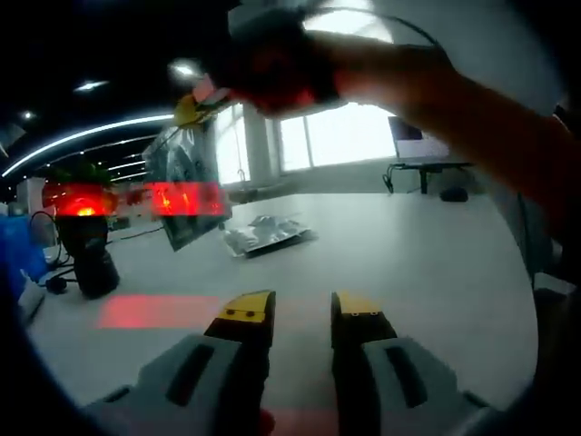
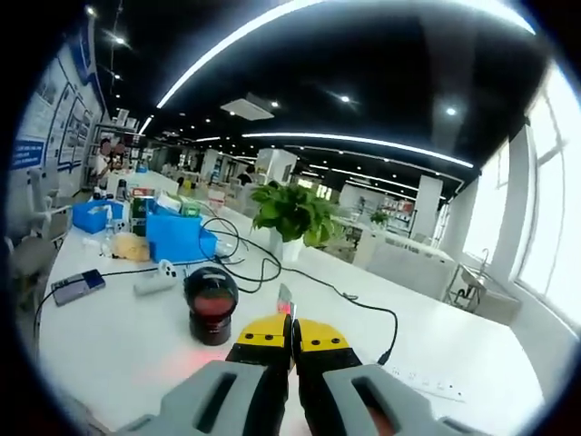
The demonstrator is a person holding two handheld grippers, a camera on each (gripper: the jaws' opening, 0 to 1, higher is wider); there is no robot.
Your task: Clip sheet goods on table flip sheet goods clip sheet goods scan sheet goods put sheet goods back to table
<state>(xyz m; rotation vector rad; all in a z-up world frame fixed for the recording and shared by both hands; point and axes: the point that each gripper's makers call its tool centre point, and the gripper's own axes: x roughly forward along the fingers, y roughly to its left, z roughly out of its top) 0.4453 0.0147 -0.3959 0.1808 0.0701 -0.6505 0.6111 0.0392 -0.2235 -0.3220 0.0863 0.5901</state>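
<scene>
Right gripper (image 2: 292,338) clamped on sheet goods (image 1: 186,195).

Your sheet goods (image 1: 186,186) look like glossy, crinkled foil-plastic film, catching red light; a second shiny silvery pack (image 1: 265,232) lies at twelve o'clock on the smooth, matt white bench (image 1: 427,272). Your grippers' jaws are matt grey plastic with yellow tips. The scanner (image 2: 211,315) has a glossy dark dome.
</scene>
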